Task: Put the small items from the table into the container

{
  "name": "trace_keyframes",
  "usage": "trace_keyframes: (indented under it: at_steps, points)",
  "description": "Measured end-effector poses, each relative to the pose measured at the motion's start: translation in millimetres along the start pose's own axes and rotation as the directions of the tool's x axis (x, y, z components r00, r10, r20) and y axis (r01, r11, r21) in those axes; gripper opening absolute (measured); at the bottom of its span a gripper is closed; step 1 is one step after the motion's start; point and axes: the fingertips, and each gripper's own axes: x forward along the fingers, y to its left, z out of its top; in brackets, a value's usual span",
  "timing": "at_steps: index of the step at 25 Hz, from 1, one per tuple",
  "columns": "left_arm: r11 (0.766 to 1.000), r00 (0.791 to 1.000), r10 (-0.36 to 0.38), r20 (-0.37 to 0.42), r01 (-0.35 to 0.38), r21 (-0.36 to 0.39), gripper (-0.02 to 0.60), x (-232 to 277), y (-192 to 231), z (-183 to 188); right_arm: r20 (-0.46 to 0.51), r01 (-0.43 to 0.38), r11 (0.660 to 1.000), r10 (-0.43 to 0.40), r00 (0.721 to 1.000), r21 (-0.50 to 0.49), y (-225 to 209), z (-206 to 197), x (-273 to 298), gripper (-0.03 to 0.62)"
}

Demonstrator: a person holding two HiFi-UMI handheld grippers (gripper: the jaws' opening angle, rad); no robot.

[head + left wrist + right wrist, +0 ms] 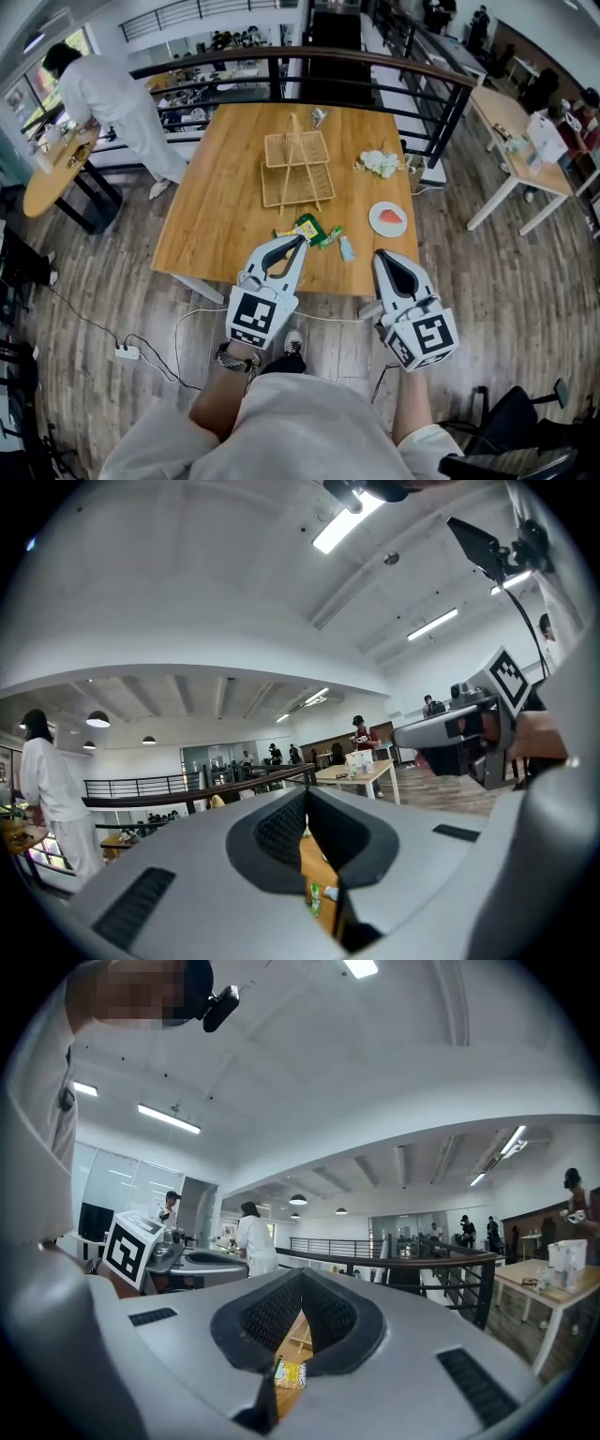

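A wicker basket [296, 169] with a tall handle stands in the middle of the wooden table [216, 187]. Near the table's front edge lie green and yellow snack packets [307, 230] and a small pale blue bottle [346, 248]. My left gripper [300, 240] hovers shut and empty at the front edge, its tip just by the packets. My right gripper [379, 254] is shut and empty too, at the edge right of the bottle. In the left gripper view the jaws [307, 795] meet, with a green packet [315, 895] below them. The right gripper view shows closed jaws [302, 1275] over a yellow packet [291, 1374].
A pink plate [387, 218] sits at the table's right, a white crumpled bunch [380, 163] behind it, a small metallic item [319, 115] at the far edge. A black railing [394, 70] runs behind the table. A person in white [112, 103] stands far left.
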Motion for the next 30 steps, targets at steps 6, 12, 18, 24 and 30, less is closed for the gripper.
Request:
trace_keyframes:
  at_steps: [6, 12, 18, 24, 30]
  points:
    - [1.0, 1.0, -0.018, -0.005, 0.018, -0.004, 0.008, 33, 27, -7, -0.036, 0.02, 0.999, -0.018, 0.999, 0.028, -26, -7, 36, 0.014]
    - [0.999, 0.999, -0.044, -0.019, 0.044, -0.005, 0.008, 55, 49, -20, -0.075, 0.07, 0.997, -0.067, 0.995, 0.031, -48, -19, 74, 0.015]
    - [0.997, 0.997, -0.07, -0.043, 0.069, -0.019, 0.008, 73, 70, -40, -0.144, 0.089, 0.996, -0.092, 0.985, -0.028, -58, -36, 106, 0.015]
    - [0.996, 0.994, -0.09, -0.067, 0.088, -0.033, 0.008, 88, 89, -61, -0.227, 0.081, 0.995, -0.09, 0.97, -0.051, -67, -61, 136, 0.017]
    - [0.995, 0.992, -0.084, -0.093, 0.08, -0.052, 0.008, 94, 109, -80, -0.31, 0.036, 0.998, -0.052, 0.949, -0.057, -63, -90, 162, 0.018]
